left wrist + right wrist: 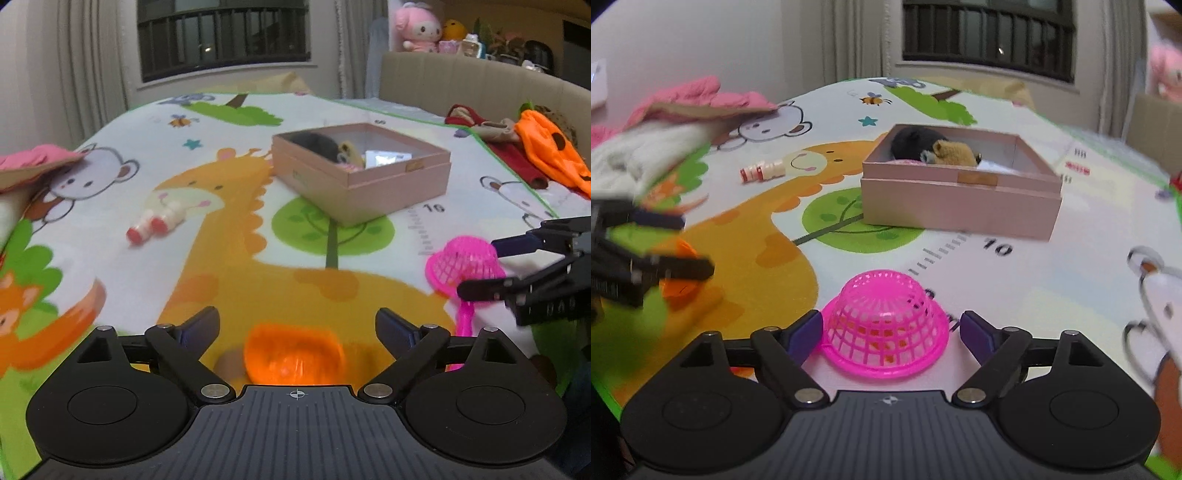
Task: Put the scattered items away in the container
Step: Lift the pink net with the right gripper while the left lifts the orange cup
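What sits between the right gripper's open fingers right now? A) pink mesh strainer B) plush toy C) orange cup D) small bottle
A: in the right wrist view the pink mesh strainer lies dome-up on the mat between the spread fingers of the right gripper, not yet clamped. The orange cup is at the left gripper instead.

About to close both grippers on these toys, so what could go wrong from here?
The pink plastic mesh strainer lies dome-up between the open right gripper; its sloped sides may squirt out. The orange plastic cup sits low by the left gripper, blurred, so the fingers might close above it.
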`<state>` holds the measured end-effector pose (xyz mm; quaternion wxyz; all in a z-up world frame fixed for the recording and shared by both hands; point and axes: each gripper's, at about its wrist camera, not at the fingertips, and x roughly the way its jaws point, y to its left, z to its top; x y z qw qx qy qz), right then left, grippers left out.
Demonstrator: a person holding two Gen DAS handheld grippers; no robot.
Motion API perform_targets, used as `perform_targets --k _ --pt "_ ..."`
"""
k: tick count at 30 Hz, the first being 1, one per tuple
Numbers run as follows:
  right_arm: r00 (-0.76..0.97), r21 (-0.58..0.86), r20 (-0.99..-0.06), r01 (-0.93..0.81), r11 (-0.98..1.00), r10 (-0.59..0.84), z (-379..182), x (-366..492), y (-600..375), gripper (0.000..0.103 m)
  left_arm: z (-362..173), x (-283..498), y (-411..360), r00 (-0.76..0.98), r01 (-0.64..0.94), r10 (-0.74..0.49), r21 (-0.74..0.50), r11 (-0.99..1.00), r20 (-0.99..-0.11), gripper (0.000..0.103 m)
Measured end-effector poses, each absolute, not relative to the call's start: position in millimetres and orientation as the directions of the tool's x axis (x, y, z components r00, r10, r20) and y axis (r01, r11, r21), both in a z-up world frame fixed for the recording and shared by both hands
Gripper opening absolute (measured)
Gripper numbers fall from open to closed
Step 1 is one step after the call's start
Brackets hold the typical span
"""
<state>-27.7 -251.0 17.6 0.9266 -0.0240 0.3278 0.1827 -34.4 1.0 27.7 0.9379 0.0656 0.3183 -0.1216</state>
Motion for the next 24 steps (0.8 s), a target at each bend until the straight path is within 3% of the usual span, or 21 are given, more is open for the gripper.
perform_targets --k 4,8,14,24 --pt "0.729 0.075 -0.618 -0.318 0.945 0.294 11.7 -23.5 -245.9 0.086 17.0 -38.0 4.9 0.749 0.24 -0.168 0.026 0.971 -0.641 0.095" --pt "0.737 0.045 -0.615 -0.324 0.945 0.282 12.0 -24.3 -237.3 0.082 10.6 -28.7 3.0 0.734 0.219 -0.156 0.013 0.976 -0.661 0.092" --pt "0.738 0.024 -0.606 -0.355 0.934 0.296 20.4 -33.7 -236.3 0.082 12.2 -30.8 -7.4 0.73 0.251 -0.18 0.014 0.968 -0.659 0.065" --pt "0.763 -0.092 -0.577 -0.415 0.905 0.291 38.8 -44.4 -249.4 0.082 24.5 -29.6 -31.0 0.717 0.344 -0.251 0.016 0.939 -0.65 0.065"
